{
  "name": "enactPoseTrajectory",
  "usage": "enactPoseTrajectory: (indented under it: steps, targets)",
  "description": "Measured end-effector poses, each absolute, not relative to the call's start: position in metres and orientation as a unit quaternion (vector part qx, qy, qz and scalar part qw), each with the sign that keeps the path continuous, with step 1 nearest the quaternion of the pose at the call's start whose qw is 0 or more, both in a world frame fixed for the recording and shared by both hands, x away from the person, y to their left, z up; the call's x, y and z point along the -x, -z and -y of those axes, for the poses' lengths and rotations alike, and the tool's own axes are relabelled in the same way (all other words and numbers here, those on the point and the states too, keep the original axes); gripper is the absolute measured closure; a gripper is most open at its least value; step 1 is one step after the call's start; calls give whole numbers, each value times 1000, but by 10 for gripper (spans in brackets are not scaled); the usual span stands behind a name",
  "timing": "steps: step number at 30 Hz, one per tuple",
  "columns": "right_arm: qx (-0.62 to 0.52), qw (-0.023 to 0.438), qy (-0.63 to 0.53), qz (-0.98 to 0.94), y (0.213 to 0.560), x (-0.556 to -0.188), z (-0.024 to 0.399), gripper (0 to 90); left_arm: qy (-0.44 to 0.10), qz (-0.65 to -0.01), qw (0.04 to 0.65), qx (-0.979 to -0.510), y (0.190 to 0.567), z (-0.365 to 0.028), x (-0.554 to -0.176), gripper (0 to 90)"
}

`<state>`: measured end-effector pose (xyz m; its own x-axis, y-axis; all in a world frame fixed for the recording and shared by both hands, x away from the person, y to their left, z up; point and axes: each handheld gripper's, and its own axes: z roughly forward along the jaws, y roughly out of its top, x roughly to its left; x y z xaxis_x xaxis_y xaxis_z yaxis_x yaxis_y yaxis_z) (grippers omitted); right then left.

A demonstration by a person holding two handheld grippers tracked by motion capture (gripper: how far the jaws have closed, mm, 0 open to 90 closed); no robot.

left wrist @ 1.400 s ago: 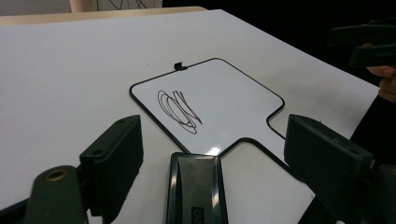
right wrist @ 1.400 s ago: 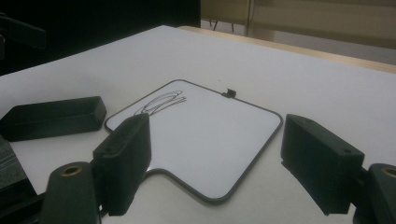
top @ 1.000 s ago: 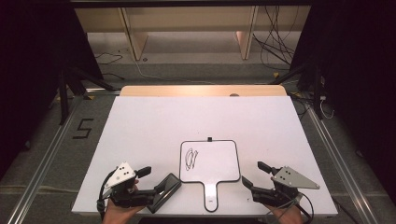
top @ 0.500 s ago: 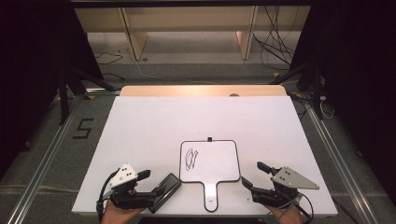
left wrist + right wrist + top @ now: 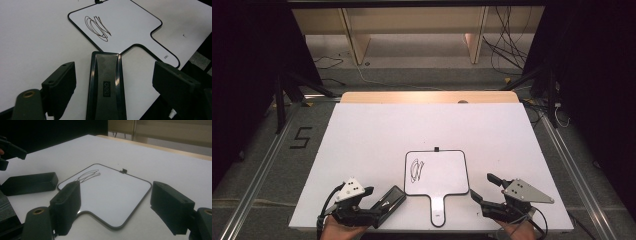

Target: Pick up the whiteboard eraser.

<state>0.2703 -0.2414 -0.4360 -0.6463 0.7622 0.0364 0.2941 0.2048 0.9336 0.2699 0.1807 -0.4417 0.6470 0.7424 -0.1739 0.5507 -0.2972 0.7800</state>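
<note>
From the high view we see the white table point(image 5: 377, 140) with a small paddle-shaped whiteboard point(image 5: 439, 172) lying flat near its front edge, handle pointing toward six o'clock, a dark scribble point(image 5: 416, 170) on its left part and a small black clip point(image 5: 436, 149) at its twelve o'clock rim. At about eight o'clock from the board lies a black eraser point(image 5: 387, 202), just beside the board's lower left corner; the left gripper point(image 5: 379, 205) sits over its near end, while the right gripper point(image 5: 484, 190) rests at four o'clock from the board, apart from it, jaws spread and empty. In the left gripper view the eraser point(image 5: 106, 85) lies between the two black jaws, which stand wide on either side without touching it, so we judge this gripper released, lined up but not yet clenched. The eraser's far end nearly meets the whiteboard point(image 5: 125, 22) where handle joins panel, with the scribble point(image 5: 97, 25) at eleven o'clock beyond. We take the eraser for a light, rigid plastic block with glossy, perhaps slippery sides, best pinched across its narrow width near the middle; its underside is hidden, so the felt face is only a guess. In the right gripper view the board point(image 5: 110, 192) lies ahead between open jaws, thin, stiff and light, likely to slide unless pinned at the handle or rim; the eraser point(image 5: 30, 183) sits at nine o'clock. We see no containers on the table.
</note>
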Motion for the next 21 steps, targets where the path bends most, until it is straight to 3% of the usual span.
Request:
enactPoseTrajectory:
  steps: [21]
  targets:
    - [-353, 222, -523, -744, 437, -270, 241, 254, -93, -412, 308, -852, 463, -165, -279, 189]
